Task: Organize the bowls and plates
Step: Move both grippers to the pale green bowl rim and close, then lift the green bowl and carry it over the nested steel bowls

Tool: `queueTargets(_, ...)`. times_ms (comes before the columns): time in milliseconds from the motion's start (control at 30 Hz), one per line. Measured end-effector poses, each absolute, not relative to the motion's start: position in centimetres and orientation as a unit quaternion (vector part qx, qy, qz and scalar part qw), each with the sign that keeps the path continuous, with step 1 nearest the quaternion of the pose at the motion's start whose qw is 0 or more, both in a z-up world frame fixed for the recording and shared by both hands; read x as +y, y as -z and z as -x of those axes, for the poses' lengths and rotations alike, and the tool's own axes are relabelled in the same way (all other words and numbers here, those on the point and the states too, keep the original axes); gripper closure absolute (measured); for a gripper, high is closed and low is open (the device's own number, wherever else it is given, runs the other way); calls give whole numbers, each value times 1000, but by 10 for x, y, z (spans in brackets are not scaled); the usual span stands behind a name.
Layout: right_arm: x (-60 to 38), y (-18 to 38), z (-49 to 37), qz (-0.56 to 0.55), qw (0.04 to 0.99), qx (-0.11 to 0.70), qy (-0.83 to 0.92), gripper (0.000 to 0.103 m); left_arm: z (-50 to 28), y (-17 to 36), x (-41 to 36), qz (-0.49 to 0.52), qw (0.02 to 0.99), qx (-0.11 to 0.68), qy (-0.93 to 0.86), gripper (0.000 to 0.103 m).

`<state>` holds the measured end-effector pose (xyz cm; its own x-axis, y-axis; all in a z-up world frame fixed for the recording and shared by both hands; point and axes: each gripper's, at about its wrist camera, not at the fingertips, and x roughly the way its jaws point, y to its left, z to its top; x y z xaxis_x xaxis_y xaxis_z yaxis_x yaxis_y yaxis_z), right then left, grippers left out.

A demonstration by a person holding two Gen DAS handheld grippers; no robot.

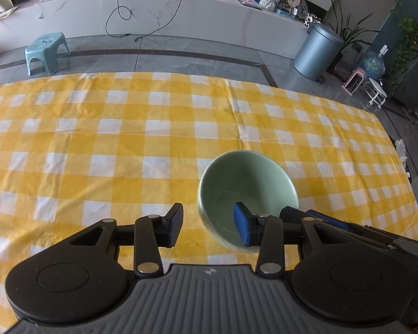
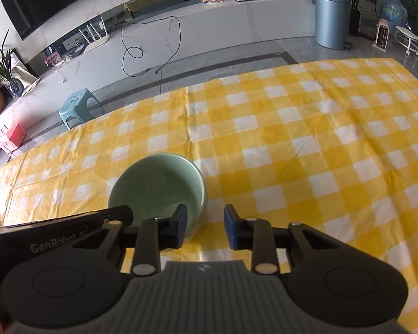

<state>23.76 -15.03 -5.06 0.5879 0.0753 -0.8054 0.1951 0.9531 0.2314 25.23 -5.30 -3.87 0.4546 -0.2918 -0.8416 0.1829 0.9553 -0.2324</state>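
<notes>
Where the right wrist view catches the side of the left gripper (image 2: 53, 233), pale lettering reads "GenRobot", and no other writing is sharp enough to read. On the yellow-and-white checked tablecloth (image 1: 97, 144) stands a pale green bowl (image 1: 245, 183), and the left gripper's (image 1: 209, 224) fingers are parted with one blue pad inside the bowl and the other outside its near rim, the wall between them, not visibly pinched. The right gripper (image 2: 204, 228) straddles the same bowl (image 2: 156, 183) likewise, its narrower gap holding the rim's right edge without clear contact.
</notes>
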Motion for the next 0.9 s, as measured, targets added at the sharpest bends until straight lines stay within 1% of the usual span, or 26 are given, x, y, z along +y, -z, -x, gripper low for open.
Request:
queueTargets(33,-150,53,-240,-152,877,455,34,80,-254,41,-53,56,850,506,138,64)
queueTargets(100,-151,58,-244,-160,874,457,34,82,-259,45,-53,59,848,509,137,68)
queueTargets(167,-153,61,-247,-167,873,458,34,84,-263,49,-54,64,847,510,135,76)
queueTargets(233,-153,64,-248,-171,872,457,32,86,-264,52,-54,68,845,512,137,81)
queueTargets(333,-153,67,-250,-177,872,456,27,91,-266,56,-56,66,845,514,132,86)
queueTargets(433,-151,67,-251,-174,873,454,27,92,-268,58,-55,64,845,516,127,91)
queueTargets(667,-151,62,-245,-182,872,454,31,95,-259,57,-51,74,844,518,119,94)
queueTargets(900,-150,48,-217,-199,869,452,26,95,-230,35,-43,81,851,506,116,95)
